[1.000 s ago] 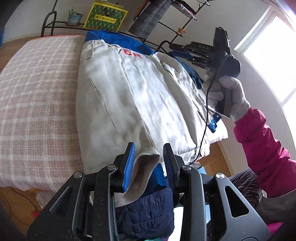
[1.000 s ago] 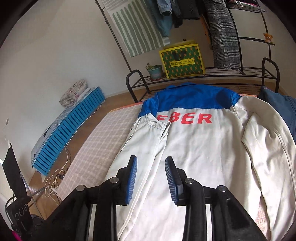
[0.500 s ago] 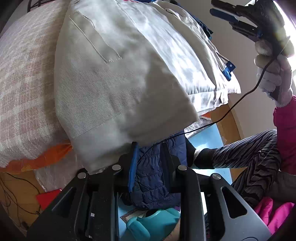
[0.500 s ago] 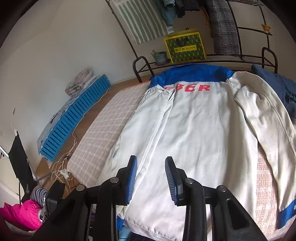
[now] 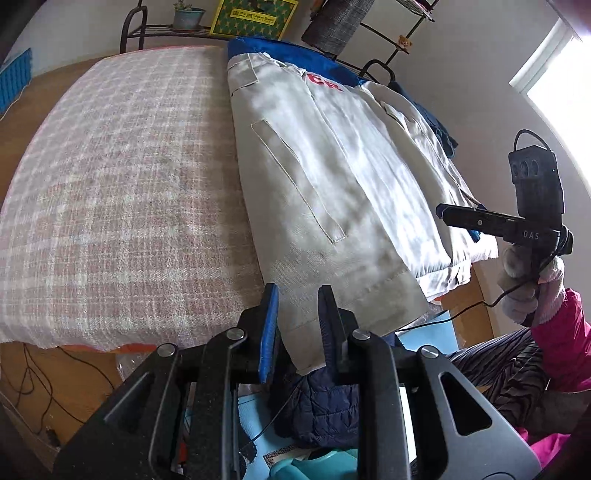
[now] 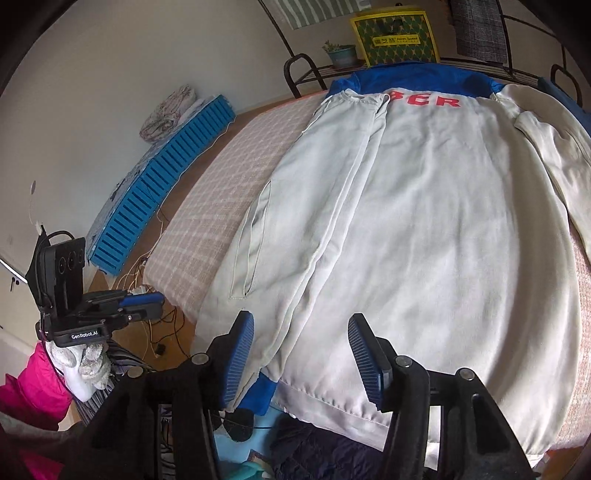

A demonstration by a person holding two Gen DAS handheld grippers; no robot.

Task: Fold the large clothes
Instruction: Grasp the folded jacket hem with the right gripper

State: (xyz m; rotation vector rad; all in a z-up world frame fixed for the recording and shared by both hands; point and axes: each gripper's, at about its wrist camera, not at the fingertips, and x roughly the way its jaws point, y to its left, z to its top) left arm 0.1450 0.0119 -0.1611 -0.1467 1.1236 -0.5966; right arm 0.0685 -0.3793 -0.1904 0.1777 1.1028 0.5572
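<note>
Step in hand, by judgement: the hem-end fold of one large garment, left side panel already turned in, both tongs brought to the near hem for a lengthwise fold.

Left gripper (image 5: 295, 317): one; jaws narrow, the folded hem corner of the jacket between them; whether the pads actually pinch the cloth cannot be told from this angle, though they appear close on it.

White jacket (image 6: 424, 221): one; blue yoke, red lettering partly covered; lying back-up along the right half of the checked bed cover (image 5: 122, 184), hem hanging just over the near edge; one welt pocket showing on the turned-in panel; right sleeve lying out along the far side.

Right gripper (image 6: 301, 363): one; jaws opening, wide apart, straddling the hem above the blue cuff (image 6: 266, 391), pads clear of the cloth, nothing held.

Next move calls for, as judged: the right jaws lowering onto the hem and closing; then both corners lifted together towards the yoke.

Gloved hands: two; potted plant (image 6: 341, 53): one; yellow bag (image 6: 395, 35): one.
</note>
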